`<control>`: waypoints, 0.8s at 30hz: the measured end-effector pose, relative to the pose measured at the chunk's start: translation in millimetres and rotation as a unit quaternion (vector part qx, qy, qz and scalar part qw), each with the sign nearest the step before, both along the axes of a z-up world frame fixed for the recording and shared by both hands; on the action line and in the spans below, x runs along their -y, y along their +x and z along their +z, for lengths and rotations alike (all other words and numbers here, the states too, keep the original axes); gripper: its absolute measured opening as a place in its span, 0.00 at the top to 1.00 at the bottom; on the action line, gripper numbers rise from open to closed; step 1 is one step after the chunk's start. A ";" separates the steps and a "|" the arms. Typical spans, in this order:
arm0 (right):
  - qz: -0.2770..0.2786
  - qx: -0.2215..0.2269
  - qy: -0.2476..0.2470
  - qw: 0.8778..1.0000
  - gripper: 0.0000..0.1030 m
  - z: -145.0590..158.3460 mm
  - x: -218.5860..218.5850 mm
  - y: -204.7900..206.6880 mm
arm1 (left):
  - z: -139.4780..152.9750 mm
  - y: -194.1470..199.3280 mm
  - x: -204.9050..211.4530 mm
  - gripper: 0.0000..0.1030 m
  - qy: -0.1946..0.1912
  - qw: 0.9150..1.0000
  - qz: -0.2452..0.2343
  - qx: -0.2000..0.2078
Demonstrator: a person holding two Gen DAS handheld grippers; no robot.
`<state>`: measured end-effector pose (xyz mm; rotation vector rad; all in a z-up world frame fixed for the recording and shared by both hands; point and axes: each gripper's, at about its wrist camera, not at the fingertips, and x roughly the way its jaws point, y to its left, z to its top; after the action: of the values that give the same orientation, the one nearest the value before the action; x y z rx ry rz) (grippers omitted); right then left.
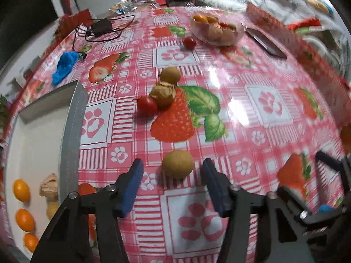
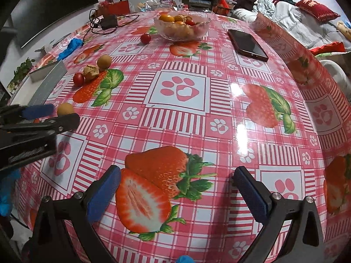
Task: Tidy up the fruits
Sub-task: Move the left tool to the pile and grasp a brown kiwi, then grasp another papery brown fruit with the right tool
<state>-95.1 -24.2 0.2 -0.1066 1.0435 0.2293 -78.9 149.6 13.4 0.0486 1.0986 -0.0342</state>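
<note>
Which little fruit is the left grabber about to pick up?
Find the white tray at the table's left edge. Just right of it, the left gripper straddles a round tan longan. It lies alone, unlike the other longan clustered farther away.

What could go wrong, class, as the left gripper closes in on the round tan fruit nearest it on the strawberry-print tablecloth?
1. The round tan fruit sits between the left gripper fingers with gaps on both sides; uneven contact could roll it across the glossy tablecloth.
2. The grey-walled white tray stands close by on the left; a swing toward it might clip the wall.
3. The right gripper, open over bare cloth, hovers close to the left one; they could collide.
</note>
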 end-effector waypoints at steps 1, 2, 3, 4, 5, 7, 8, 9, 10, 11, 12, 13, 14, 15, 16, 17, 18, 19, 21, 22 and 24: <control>0.000 0.001 0.000 1.000 0.00 0.0 -0.2 -0.6 | 0.2 1.9 -1.3 0.52 -0.005 1.000 0.005 0.000; 0.001 0.003 0.001 1.000 0.00 0.1 0.2 -1.1 | 0.4 2.8 -1.5 0.55 -0.004 1.000 0.007 0.001; 0.001 0.004 0.001 1.000 0.00 0.3 0.3 -1.6 | 0.6 3.0 -1.2 0.61 -0.004 1.000 0.006 0.002; 0.001 0.005 0.001 1.000 0.00 0.4 0.3 -1.6 | 0.8 2.6 -0.9 0.68 -0.005 1.000 0.003 0.003; 0.001 0.004 0.001 1.000 0.00 0.6 0.3 -1.7 | 1.0 1.8 -0.1 0.70 -0.004 1.000 0.000 0.004; 0.000 0.002 0.000 1.000 0.00 0.5 0.3 -1.7 | 1.0 -1.4 -0.4 0.70 -0.002 1.000 -0.003 0.008; 0.000 0.000 0.000 1.000 0.00 0.5 0.1 -1.5 | 1.2 -2.9 -1.7 0.70 -0.004 1.000 -0.002 0.009; 0.000 -0.004 -0.002 1.000 0.00 0.6 0.0 -1.3 | 1.5 -4.9 -3.6 0.70 -0.006 1.000 -0.001 0.008; 0.000 -0.007 -0.002 1.000 0.00 0.6 0.0 -0.2 | 2.0 -8.4 -6.5 0.70 -0.008 1.000 0.000 0.008; 0.001 -0.011 -0.003 1.000 0.00 0.8 -0.1 0.6 | 2.3 -11.8 -9.0 0.70 -0.007 1.000 0.001 0.009; 0.001 -0.016 -0.004 1.000 0.00 1.2 -0.2 2.4 | 2.4 -16.8 -13.4 0.70 -0.006 1.000 0.003 0.010; 0.001 -0.025 -0.005 1.000 0.00 1.8 -0.4 5.1 | 2.4 -20.0 -16.3 0.70 -0.005 1.000 0.005 0.012; 0.000 -0.032 -0.006 0.999 0.00 2.3 -0.8 7.6 | 2.2 -25.2 -20.3 0.70 -0.006 1.000 0.008 0.013; -0.001 -0.042 -0.004 0.999 0.00 3.0 -1.4 11.2 | 2.2 -29.7 -23.6 0.70 -0.007 1.000 0.010 0.014; 0.000 -0.048 0.001 0.999 0.00 4.0 -2.6 14.5 | 2.2 -34.8 -26.9 0.70 -0.007 1.000 0.012 0.015; 0.001 -0.054 0.012 0.998 0.00 5.3 -3.8 18.7 | 2.1 -39.5 -29.2 0.70 -0.007 1.000 0.013 0.017; 0.002 -0.060 0.028 0.998 0.00 7.1 -5.9 24.0 | 2.1 -43.7 -31.1 0.70 -0.007 1.000 0.014 0.018; 0.003 -0.065 0.041 0.997 0.00 8.5 -8.2 28.9 | 2.1 -48.4 -33.1 0.70 -0.008 1.000 0.015 0.020; 0.002 -0.072 0.061 0.996 0.00 12.1 -17.8 40.8 | 2.0 -54.9 -35.3 0.70 -0.008 1.000 0.016 0.024; 0.002 -0.073 0.068 0.995 0.00 13.4 -23.1 45.5 | 1.9 -57.6 -36.0 0.70 -0.009 1.000 0.016 0.026; 0.006 -0.074 0.080 0.994 0.00 16.4 -36.6 56.1 | 1.7 -60.7 -37.0 0.70 -0.010 0.999 0.014 0.029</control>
<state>-39.0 12.4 16.6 0.0507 1.1683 0.3341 -139.6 186.7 15.1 0.0164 1.0400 -0.0174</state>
